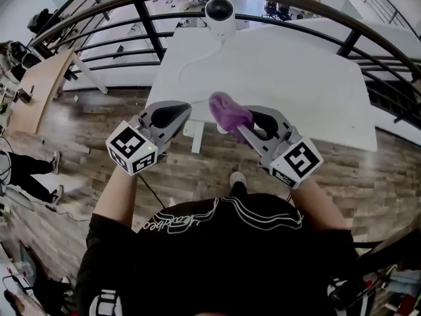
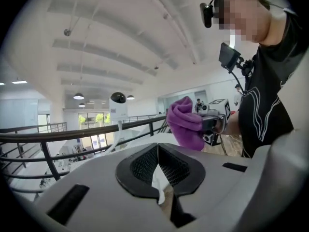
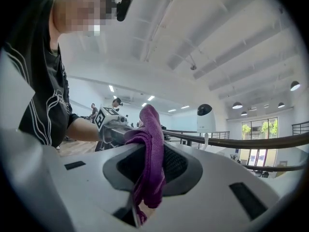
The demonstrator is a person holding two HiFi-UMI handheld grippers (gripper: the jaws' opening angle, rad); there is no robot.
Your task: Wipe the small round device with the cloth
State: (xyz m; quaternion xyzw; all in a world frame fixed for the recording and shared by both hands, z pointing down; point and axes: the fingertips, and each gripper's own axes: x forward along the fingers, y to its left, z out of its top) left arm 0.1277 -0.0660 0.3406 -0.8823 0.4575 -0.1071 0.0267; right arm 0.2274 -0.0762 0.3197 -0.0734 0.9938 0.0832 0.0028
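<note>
On the far left a wooden floor runs under a dark curved railing, and someone's legs show at the edge of it.

The left gripper is held up in the person's left hand, above the near left corner of the white worktop. Its fingers are pressed together along a thin line with nothing caught between them. Only the pale worktop shows through the small gap lower down.

Further back, at the far edge of the worktop and close against the railing, stands the small round device. It is a white body with a dark rounded top, and it sits upright. A thin white cable trails from it over the worktop toward the near left side. The device is well apart from both grippers, and nothing touches it.

Just right of the left gripper comes the cloth, a purple bunched wad standing up over the near edge of the worktop. It is clear of the surface and of the left gripper.

The right gripper carries it. Its fingers are clamped on the cloth, which bulges above them and hangs in a fold below. The two grippers sit side by side in front of the person's chest, angled slightly in toward each other.
</note>
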